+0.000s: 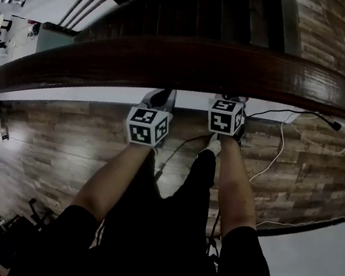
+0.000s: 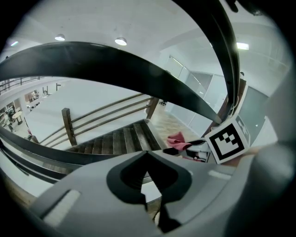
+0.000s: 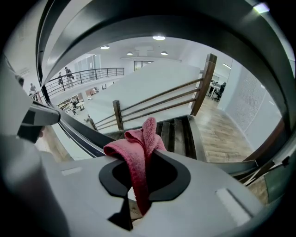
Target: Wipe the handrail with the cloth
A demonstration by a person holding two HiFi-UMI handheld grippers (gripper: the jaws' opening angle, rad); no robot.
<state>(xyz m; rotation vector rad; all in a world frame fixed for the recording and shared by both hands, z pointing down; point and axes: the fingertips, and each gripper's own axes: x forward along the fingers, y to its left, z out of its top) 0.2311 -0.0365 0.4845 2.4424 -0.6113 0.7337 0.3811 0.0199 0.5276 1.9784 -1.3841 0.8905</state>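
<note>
Overlooking the stairs (image 3: 178, 134), I am clamping the pink cloth (image 3: 138, 152) in the right gripper (image 3: 134, 203) by the handrail (image 1: 192, 62), left gripper (image 2: 151, 190) closed and empty, judging firm, flat, overlapping strokes best.

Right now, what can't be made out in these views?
Head view: the handrail covers both grippers' tips and the cloth; only the marker cubes show.
Right gripper view: the right gripper holds the cloth, but whether the cloth touches the rail doesn't show.
Left gripper view: the left gripper hides the right gripper's lower part with its own body.
</note>
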